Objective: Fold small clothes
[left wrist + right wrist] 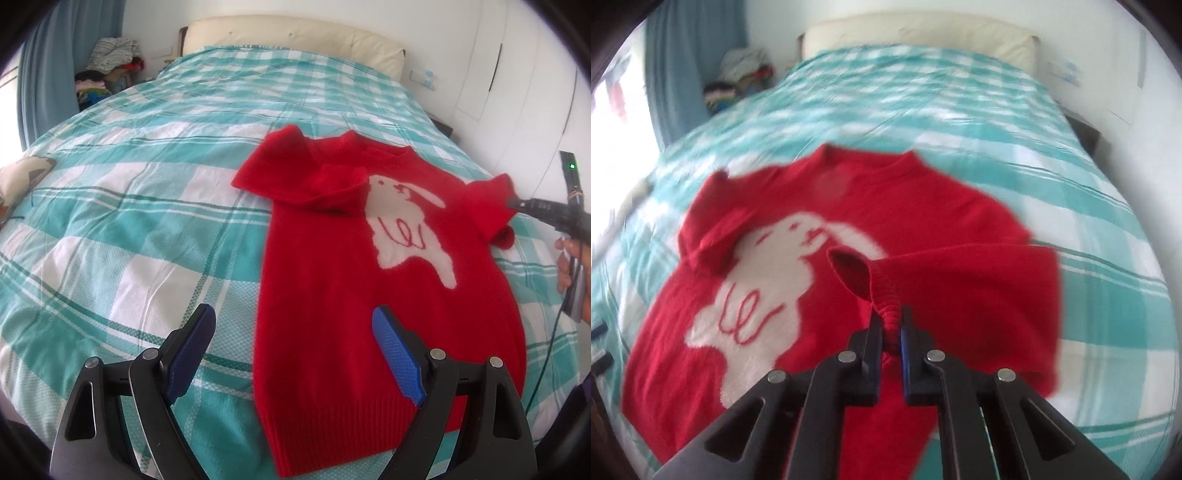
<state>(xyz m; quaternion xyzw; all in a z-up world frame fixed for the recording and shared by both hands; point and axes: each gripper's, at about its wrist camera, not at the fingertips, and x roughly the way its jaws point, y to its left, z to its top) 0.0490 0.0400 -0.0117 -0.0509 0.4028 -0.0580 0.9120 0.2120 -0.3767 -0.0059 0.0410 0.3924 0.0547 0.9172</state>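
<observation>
A small red knitted sweater (332,266) with a white rabbit motif (406,221) lies flat on the bed, its left sleeve (332,184) folded in over the chest. My left gripper (291,314) hovers open above the sweater's lower left edge, with nothing between its blue pads (397,354). My right gripper (889,317) is shut on the cuff of the right sleeve (886,295) and holds it lifted above the sweater's body (683,350). In the left wrist view the right gripper (517,203) meets that sleeve (487,206) at the right edge, with a hand (567,266) behind it.
The bed carries a teal and white checked cover (129,221) with a cream headboard (295,40) at the far end. A pile of clothes (110,70) sits by the blue curtain (55,55) at the back left. White cupboard doors (517,74) stand on the right.
</observation>
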